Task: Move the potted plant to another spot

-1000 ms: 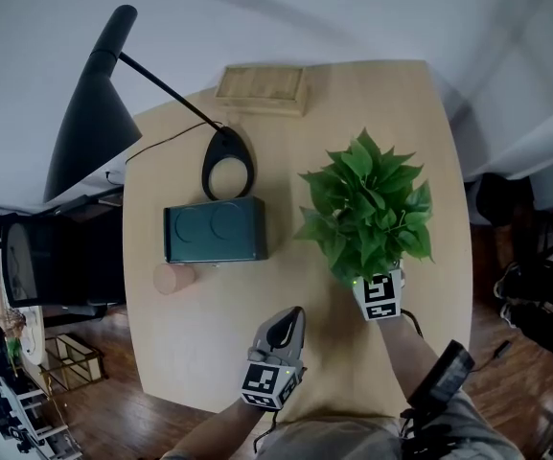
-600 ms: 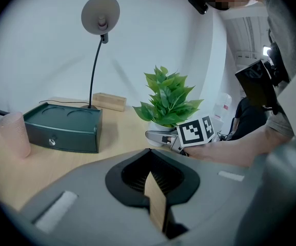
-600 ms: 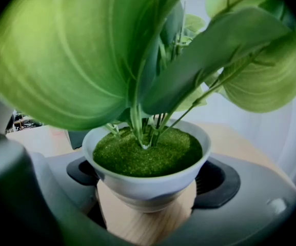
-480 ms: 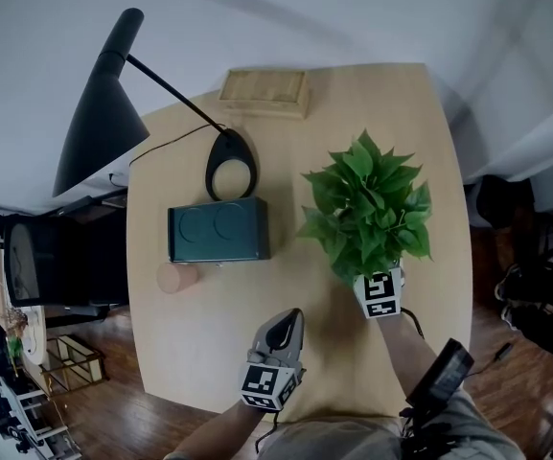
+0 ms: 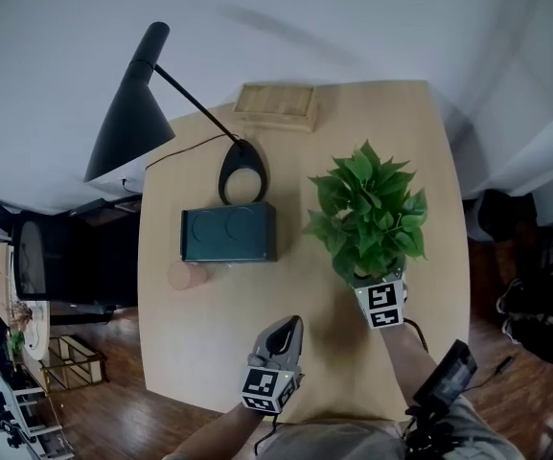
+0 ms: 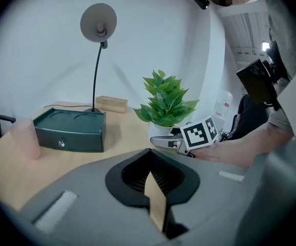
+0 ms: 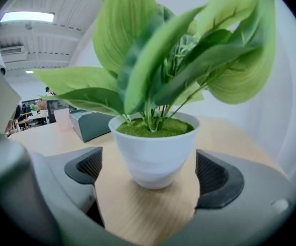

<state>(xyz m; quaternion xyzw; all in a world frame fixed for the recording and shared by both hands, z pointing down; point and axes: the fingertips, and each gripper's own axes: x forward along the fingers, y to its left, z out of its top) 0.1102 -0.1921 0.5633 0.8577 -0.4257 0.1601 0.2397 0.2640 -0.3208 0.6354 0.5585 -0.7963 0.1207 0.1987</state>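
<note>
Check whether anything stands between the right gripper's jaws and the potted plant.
Nothing visible does. The potted plant stands between the jaws of the right gripper, which have just been opening; a gap shows on each side.

Plant (image 5: 367,214) right of box (image 5: 228,233) — lamp (image 5: 242,169) behind

The potted plant (image 5: 367,214) stands upright on the right half of the pale wooden tabletop (image 5: 257,343), towards its near edge. Its pot (image 7: 153,150) is plain white, round and smooth, narrowing to a smaller base that sits flat on the wood. A mossy green layer fills the pot to just below the rim. Thin stems rise from it and carry broad, pointed, bright green leaves (image 7: 132,45) that spread well beyond the pot's rim.
</note>
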